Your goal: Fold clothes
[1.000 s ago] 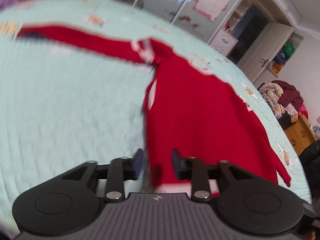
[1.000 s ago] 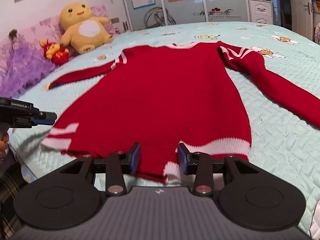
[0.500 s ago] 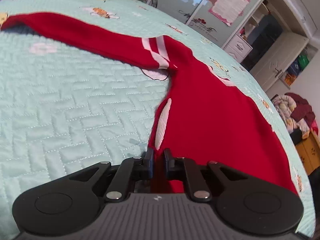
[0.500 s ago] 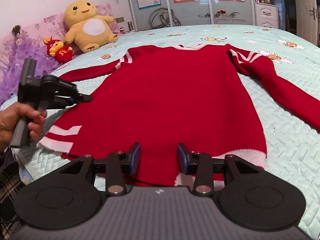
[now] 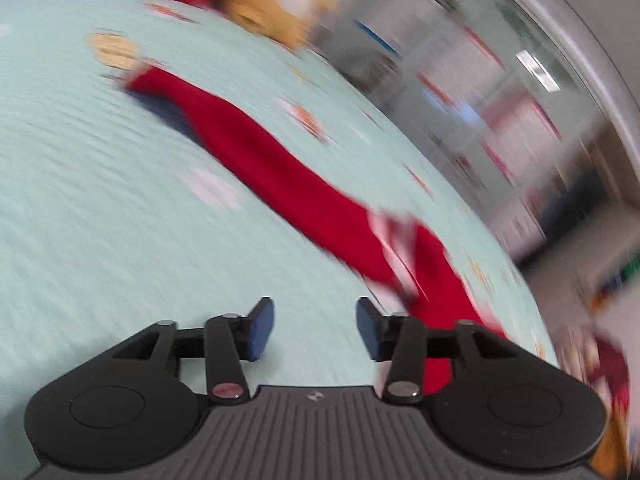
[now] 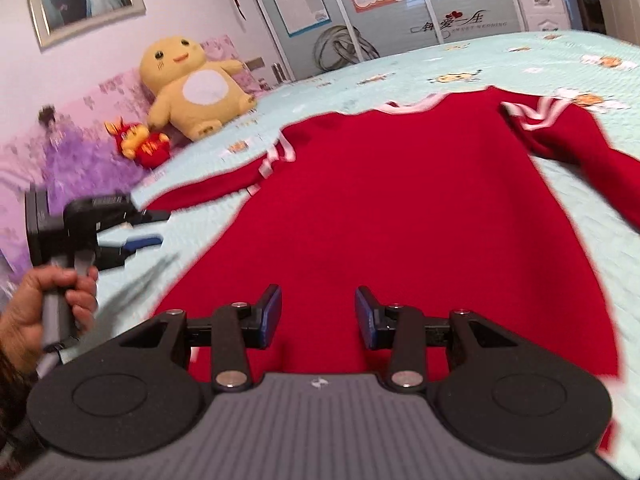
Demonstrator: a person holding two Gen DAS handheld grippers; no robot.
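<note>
Bed (image 6: 520,60) covered by mint quilted spread; red sweater (image 6: 400,208) laid flat on it, sleeves spread; yellow plush (image 6: 192,88) and small red plush (image 6: 140,142) seated near headboard.

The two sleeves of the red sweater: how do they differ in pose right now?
The left sleeve lies nearly straight, stretching toward the plush toys; the right sleeve bends at the shoulder and runs out of view at the picture's right edge. The left hand-held gripper hovers by the left sleeve; nothing is near the right sleeve. Both lie flat on the bedspread with white stripes at the shoulder.
</note>
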